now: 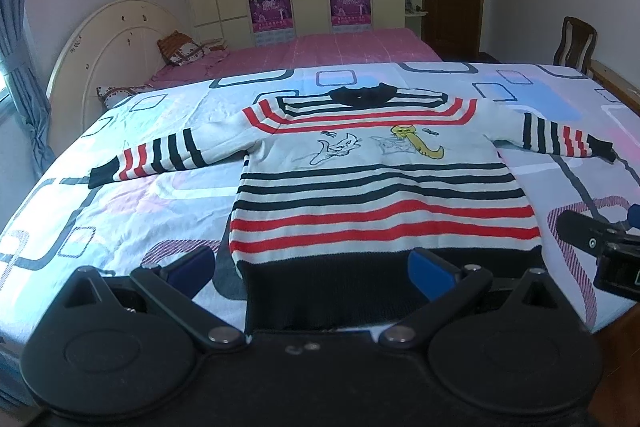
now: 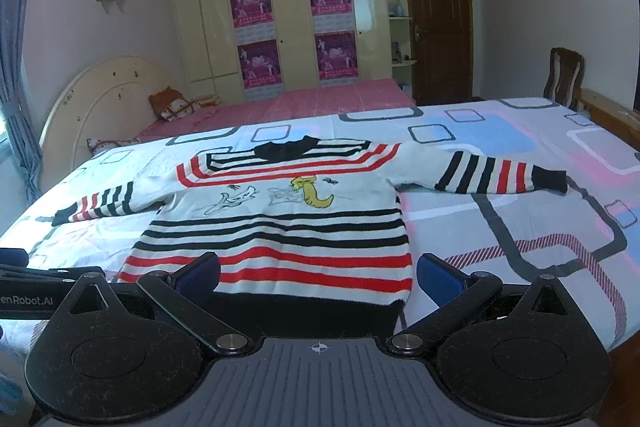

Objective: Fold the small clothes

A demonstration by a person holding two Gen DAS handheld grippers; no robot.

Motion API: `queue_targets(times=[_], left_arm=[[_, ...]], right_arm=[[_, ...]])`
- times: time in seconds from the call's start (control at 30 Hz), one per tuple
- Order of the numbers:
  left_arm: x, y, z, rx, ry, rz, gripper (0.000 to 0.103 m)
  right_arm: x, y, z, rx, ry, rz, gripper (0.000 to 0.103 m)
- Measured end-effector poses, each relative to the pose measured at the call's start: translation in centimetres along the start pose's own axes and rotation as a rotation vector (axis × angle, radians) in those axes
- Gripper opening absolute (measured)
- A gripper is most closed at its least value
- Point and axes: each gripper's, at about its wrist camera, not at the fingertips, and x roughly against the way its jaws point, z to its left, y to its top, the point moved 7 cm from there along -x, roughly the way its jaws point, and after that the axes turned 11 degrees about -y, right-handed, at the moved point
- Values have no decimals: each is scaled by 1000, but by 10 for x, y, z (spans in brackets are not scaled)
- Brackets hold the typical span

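Observation:
A small white sweater [image 1: 380, 195] with black and red stripes and cartoon figures lies flat on the bed, front up, collar far, black hem near. Both sleeves are spread out sideways. My left gripper [image 1: 312, 273] hovers open just over the hem, blue pads wide apart, nothing between them. In the right wrist view the same sweater [image 2: 280, 227] lies slightly left of centre, and my right gripper [image 2: 318, 277] stands open by the hem's right corner. The right gripper's body [image 1: 600, 247] shows at the right edge of the left wrist view.
The sweater rests on a bedsheet [image 1: 120, 195] printed with rounded squares. Behind it stands a second bed with a pink cover [image 1: 340, 45], pillows and a cream headboard [image 1: 112, 39]. A wardrobe, a brown door and a wooden chair [image 2: 564, 75] are at the back.

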Motion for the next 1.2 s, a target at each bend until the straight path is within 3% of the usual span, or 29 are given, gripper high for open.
queue_targets(times=[0.57, 0.83, 1.1, 1.13, 1.17, 1.2], left_arm=[[-104, 72, 35, -12, -43, 26, 103], [-153, 94, 42, -17, -56, 41, 103], [-200, 109, 27, 14, -38, 56, 102], [-206, 110, 24, 19, -31, 62, 101], [-212, 112, 20, 26, -27, 67, 101], [-218, 114, 17, 30, -25, 70, 101]], right_arm=[[-106, 44, -11, -61, -84, 32, 103], [-155, 62, -48, -116, -159, 56, 102], [-206, 76, -99, -139, -175, 73, 102], [-213, 77, -109, -148, -177, 77, 94], [-221, 79, -119, -157, -177, 88, 76], [-229, 79, -129, -164, -183, 104, 72]])
